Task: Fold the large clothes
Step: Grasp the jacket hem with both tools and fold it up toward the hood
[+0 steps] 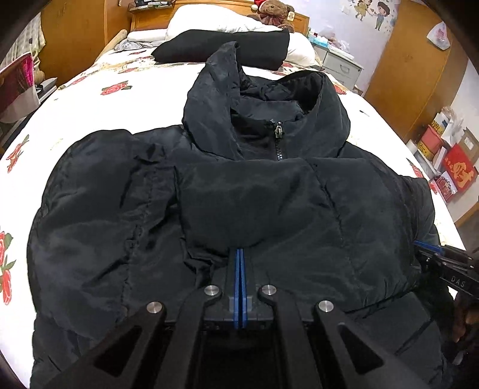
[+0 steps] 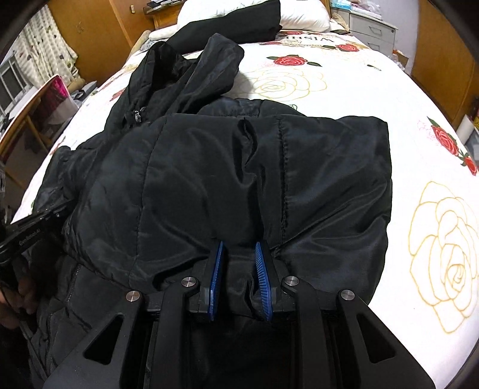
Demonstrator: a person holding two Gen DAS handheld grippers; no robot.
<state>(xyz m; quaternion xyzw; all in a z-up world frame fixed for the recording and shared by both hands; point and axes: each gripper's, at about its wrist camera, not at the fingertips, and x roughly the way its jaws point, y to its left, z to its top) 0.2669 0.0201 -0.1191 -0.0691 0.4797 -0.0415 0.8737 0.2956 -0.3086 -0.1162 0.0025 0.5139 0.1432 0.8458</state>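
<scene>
Two grippers meet a black jacket (image 1: 239,194) on the bed (image 2: 419,149). Left gripper (image 1: 240,254): jaws fully closed at a fold's edge. Right gripper (image 2: 239,248): jaws narrow, pinching bunched jacket fabric.

"DAS" | right hand-held gripper (image 1: 458,282) || "WISH", upside down | bedsheet (image 2: 305,39)

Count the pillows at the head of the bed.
2. A white pillow lies against the headboard; a black pillow lies in front of it, just beyond the jacket hood. Others may be hidden behind them.
</scene>
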